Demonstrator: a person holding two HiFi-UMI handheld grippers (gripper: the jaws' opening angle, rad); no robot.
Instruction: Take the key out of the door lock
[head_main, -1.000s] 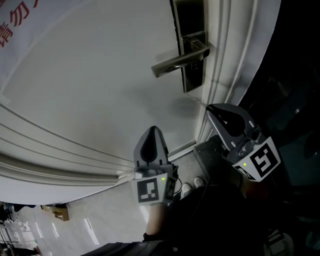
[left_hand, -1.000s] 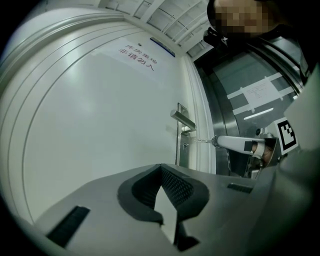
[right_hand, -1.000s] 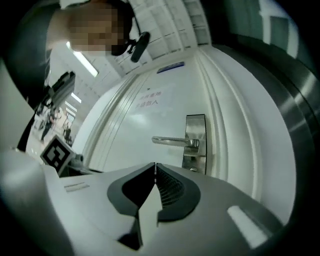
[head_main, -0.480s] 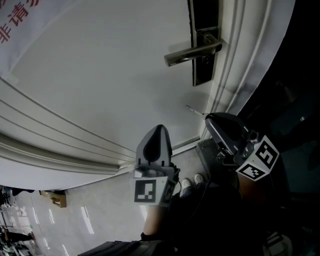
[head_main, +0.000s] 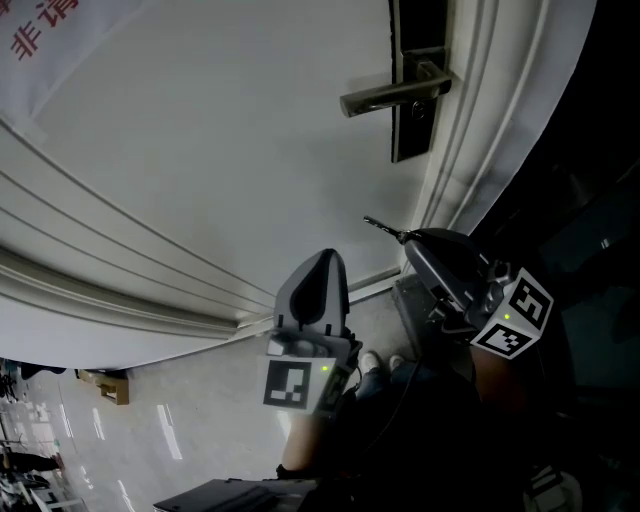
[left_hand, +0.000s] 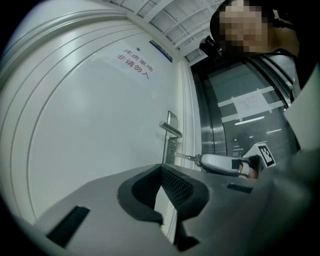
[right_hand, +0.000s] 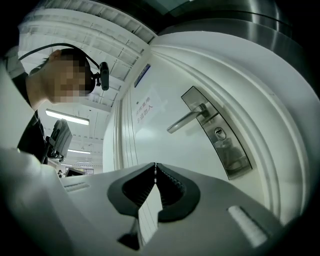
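The key (head_main: 380, 227) is out of the lock; its thin metal blade sticks out from the tips of my right gripper (head_main: 405, 238), which is shut on it below the door handle (head_main: 392, 97). The left gripper view also shows the key (left_hand: 184, 157) jutting from the right gripper (left_hand: 199, 160) toward the door. In the right gripper view the dark lock plate (right_hand: 226, 145) has an empty keyhole (right_hand: 218, 132) under the handle (right_hand: 187, 120). My left gripper (head_main: 327, 256) is shut and holds nothing, lower left of the right one, away from the lock.
The white door (head_main: 200, 130) fills most of the head view, with its frame (head_main: 470, 120) to the right of the lock plate (head_main: 418, 90). A shoe (head_main: 370, 362) on the glossy floor shows below the grippers. A red-lettered sign (head_main: 40, 25) is stuck on the door.
My right gripper has rolled and sunk a little with the key in it, drawing away from the lock plate. The left gripper has shifted slightly.
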